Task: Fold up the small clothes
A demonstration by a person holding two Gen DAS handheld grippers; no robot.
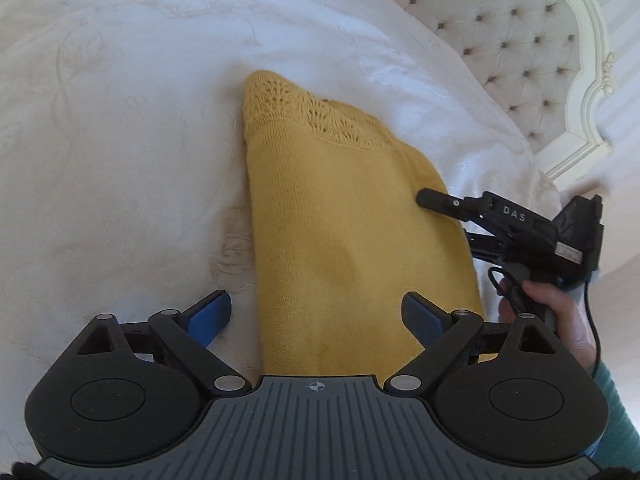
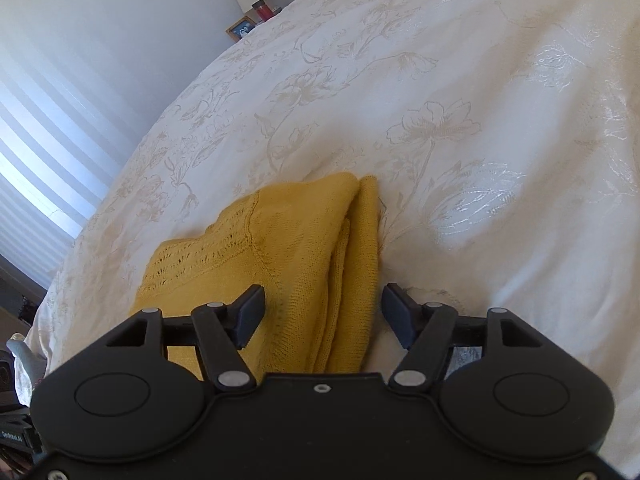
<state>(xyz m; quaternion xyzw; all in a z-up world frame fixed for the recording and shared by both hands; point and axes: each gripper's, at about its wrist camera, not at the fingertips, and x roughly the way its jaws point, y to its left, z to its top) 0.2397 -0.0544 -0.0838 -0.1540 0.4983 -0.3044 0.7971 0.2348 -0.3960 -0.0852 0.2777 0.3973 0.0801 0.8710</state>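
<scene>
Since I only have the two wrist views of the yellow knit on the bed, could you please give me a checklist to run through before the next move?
1. Left tongs open, nothing pinched: ok; the blue pads stand apart on either side of the yellow knit.
2. Right tongs open, not gripping: ok; the folded edge lies between them, unpressed.
3. Knit folded into a long, narrow strip: ok; stacked layers show along its right edge in the right wrist view.
4. Knit fully on the white bedspread: ok.
5. Near end of the knit squared up: cannot tell, hidden under both tools.
6. Right tool's cable clear of the knit: ok.
</scene>
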